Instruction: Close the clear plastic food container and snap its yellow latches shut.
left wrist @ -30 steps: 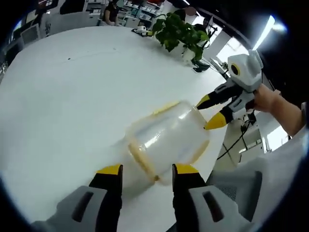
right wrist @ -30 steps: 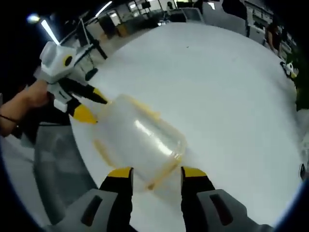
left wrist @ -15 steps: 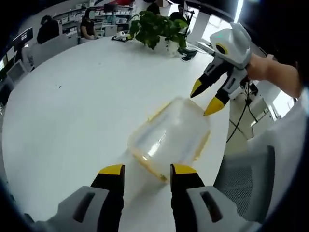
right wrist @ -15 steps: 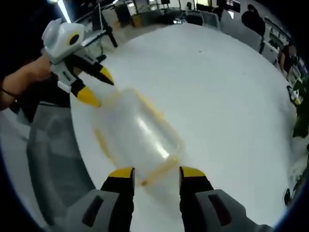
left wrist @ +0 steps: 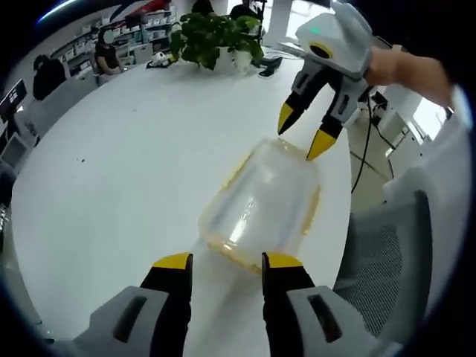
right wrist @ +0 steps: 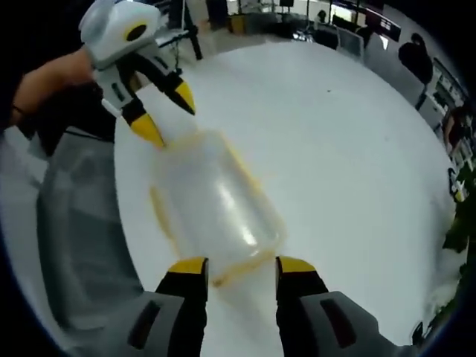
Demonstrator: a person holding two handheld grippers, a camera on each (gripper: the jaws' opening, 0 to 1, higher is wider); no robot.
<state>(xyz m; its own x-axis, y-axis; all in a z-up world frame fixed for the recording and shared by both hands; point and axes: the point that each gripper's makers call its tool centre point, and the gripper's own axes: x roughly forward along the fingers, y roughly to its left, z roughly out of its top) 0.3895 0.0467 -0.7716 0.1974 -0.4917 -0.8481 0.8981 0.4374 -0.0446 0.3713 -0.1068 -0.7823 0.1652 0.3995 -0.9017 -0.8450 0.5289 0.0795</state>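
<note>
A clear plastic container point(left wrist: 260, 204) with yellow latches along its sides lies on the white table point(left wrist: 126, 149), close to the table's edge. My left gripper point(left wrist: 227, 262) is open, its yellow-tipped jaws just short of the container's near end. My right gripper point(left wrist: 303, 132) comes in from the top of the left gripper view, open, with its tips over the container's far end. In the right gripper view the same container point(right wrist: 212, 201) lies lengthwise ahead of my right gripper point(right wrist: 243, 265), and my left gripper point(right wrist: 166, 115) stands open at the far end. Neither gripper holds anything.
A grey mesh chair point(left wrist: 379, 253) stands just past the table edge beside the container, also seen as the chair point(right wrist: 82, 245). A potted plant point(left wrist: 212, 37) sits at the far side of the table. People sit at desks beyond it.
Both hands have swung round, so each gripper now faces the other along the container's length. The right gripper's tips moved from beside the container to over its far end. The container stayed put.
</note>
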